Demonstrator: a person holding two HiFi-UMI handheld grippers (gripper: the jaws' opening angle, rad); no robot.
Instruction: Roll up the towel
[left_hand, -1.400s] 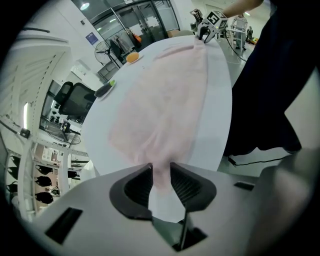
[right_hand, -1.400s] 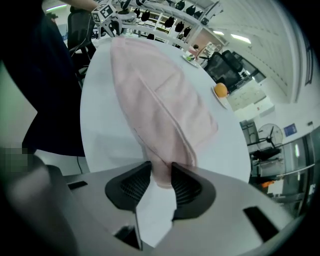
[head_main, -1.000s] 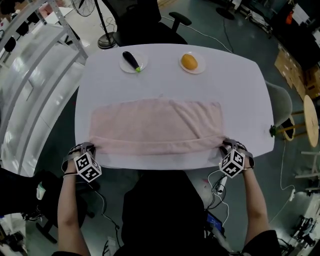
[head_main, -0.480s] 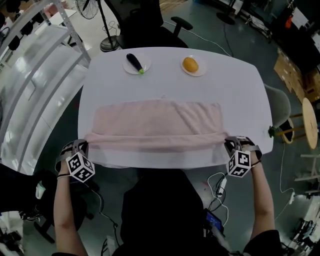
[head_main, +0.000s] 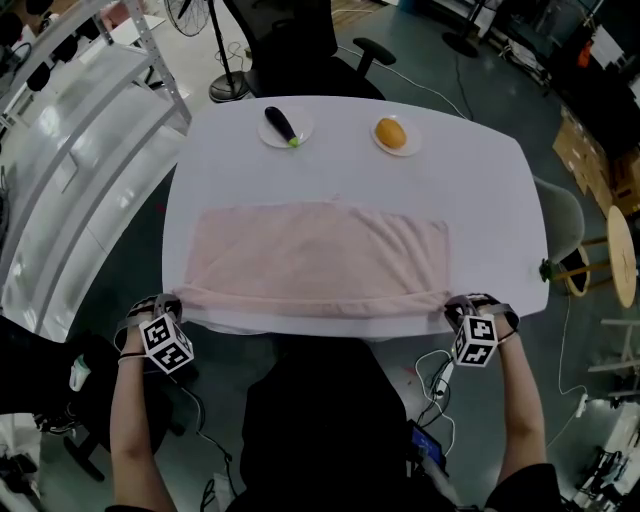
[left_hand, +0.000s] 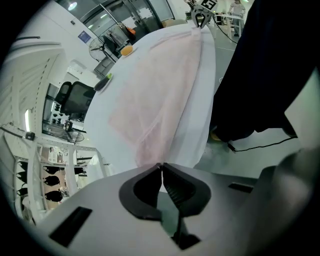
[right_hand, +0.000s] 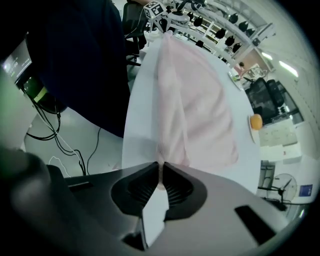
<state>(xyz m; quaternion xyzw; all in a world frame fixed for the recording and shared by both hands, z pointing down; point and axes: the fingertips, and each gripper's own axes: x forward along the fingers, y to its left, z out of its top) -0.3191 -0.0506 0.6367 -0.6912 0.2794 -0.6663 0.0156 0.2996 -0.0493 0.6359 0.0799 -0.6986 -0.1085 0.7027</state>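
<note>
A pale pink towel (head_main: 315, 255) lies spread across the white table (head_main: 480, 190), its near long edge folded over into a narrow band just inside the table's front edge. My left gripper (head_main: 176, 303) is shut on the band's left end, and in the left gripper view the towel (left_hand: 160, 85) runs away from the pinched jaws (left_hand: 161, 165). My right gripper (head_main: 450, 304) grips the band's right end. Its jaws have just been closing and now pinch the cloth (right_hand: 195, 95) at their tips (right_hand: 161, 165).
At the table's far side a dark eggplant (head_main: 283, 125) and an orange (head_main: 391, 133) sit on small plates. An office chair (head_main: 290, 50) and a fan stand (head_main: 228, 85) are beyond the table, a metal rack (head_main: 70, 150) on the left, a stool (head_main: 620, 240) on the right.
Both grippers swung outward, stretching the folded near edge taut, then came back. The band now lies straighter, along the table's front edge.
</note>
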